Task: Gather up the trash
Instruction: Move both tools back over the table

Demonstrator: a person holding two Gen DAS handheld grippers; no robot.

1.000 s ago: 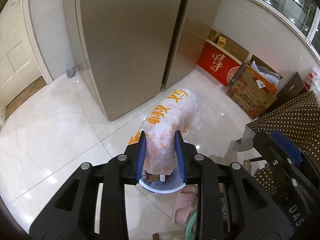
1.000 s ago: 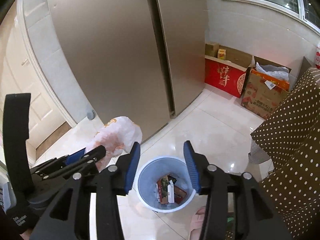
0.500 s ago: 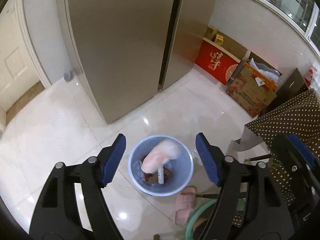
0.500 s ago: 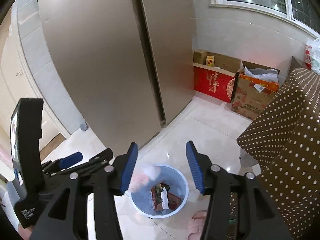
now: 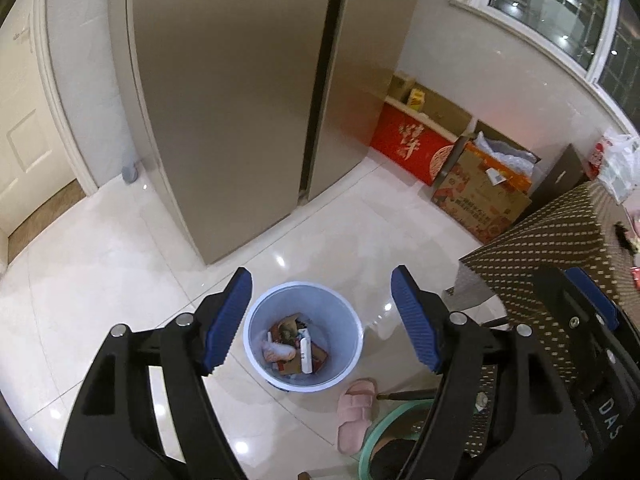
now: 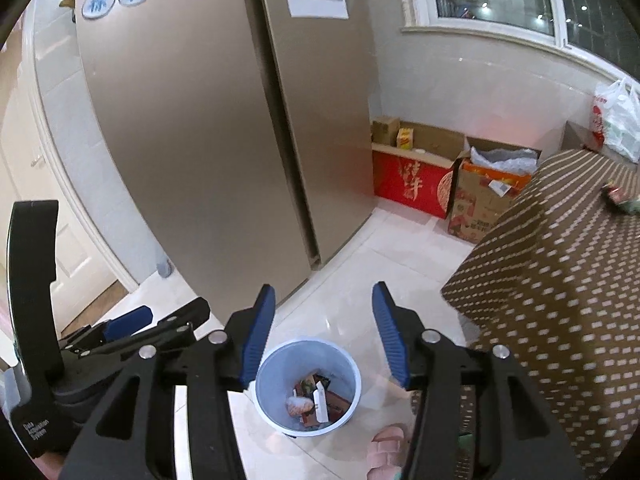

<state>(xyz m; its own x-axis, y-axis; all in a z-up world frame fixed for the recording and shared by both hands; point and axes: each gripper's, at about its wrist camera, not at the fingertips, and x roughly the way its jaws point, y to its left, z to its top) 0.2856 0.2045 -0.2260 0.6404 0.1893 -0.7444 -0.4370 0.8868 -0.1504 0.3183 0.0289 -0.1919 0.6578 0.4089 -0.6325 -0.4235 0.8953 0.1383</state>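
A pale blue trash bin stands on the white tile floor, directly below my left gripper. That gripper is open, its blue pads wide apart with nothing between them. A crumpled white-and-orange plastic bag lies inside the bin on top of cartons and wrappers. In the right wrist view the same bin shows under my right gripper, which is open and empty. The bag lies at the bottom. The left gripper shows at the left edge.
A tall bronze fridge stands behind the bin. A red box and cardboard boxes line the wall. A table under a dotted brown cloth is at the right. A pink slipper lies beside the bin.
My left gripper opened and let go of the plastic bag, which dropped into the bin. Both grippers rose, so the bin looks smaller and farther below.
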